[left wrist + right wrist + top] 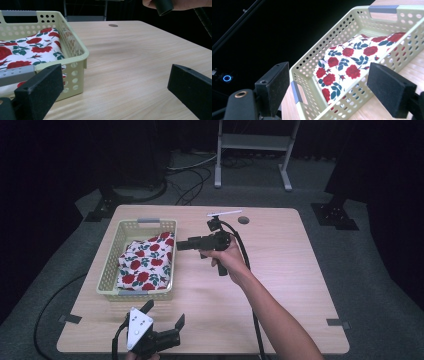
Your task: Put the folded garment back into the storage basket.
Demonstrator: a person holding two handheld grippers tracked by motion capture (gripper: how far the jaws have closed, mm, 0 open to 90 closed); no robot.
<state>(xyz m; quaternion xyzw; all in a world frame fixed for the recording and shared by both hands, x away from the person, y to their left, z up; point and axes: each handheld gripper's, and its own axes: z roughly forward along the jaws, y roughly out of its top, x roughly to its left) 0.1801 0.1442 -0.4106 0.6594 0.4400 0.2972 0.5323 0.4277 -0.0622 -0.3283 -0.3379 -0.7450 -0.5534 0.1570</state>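
A rose-print cloth (147, 262) lies folded in the pale yellow basket (111, 265) on the left of the bench (280, 270). The right gripper (181, 244) hovers just right of the basket, jaws spread, holding nothing. The left gripper (164, 314) sits at the near edge, jaws spread and empty.

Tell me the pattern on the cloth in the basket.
Red roses with dark green leaves on white folded cloth, clearest in the right gripper view.

Black tongs (163, 312), grey plate, forearm seemingly sleeveless.
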